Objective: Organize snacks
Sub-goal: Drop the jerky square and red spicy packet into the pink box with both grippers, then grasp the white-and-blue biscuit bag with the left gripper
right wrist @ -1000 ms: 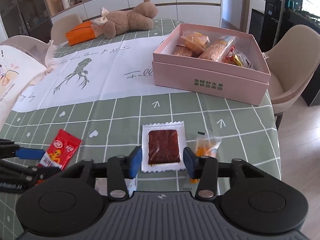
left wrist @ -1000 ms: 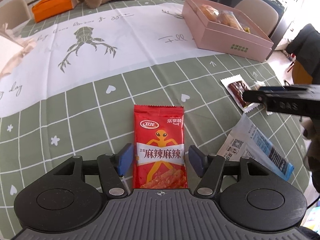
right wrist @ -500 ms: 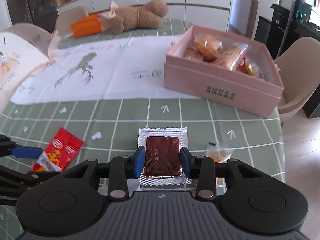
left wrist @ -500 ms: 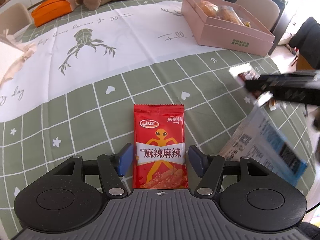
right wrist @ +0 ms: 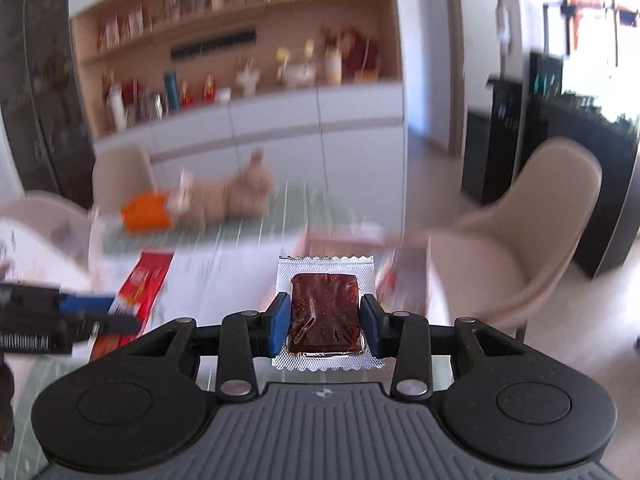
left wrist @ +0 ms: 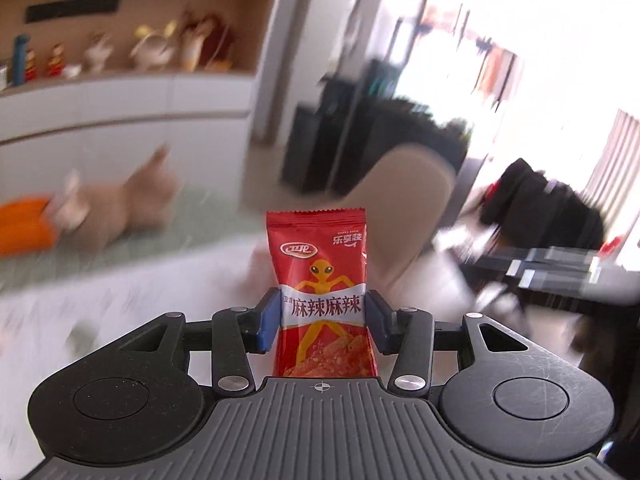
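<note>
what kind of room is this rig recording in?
Most likely a home dining or living room: a table under a green checked cloth with a teddy bear lying on it, beige dining chairs, and a wall unit with open shelves of figurines.

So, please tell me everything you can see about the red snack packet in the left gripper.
The red snack packet is a small glossy foil pouch with crimped top edge, a yellow alien figure, a white band with Chinese characters and pictured spicy strips below. It stands upright, lifted off the table, between the blue pads of the left gripper, whose jaws are closing on its middle. Nothing else touches it.
</note>
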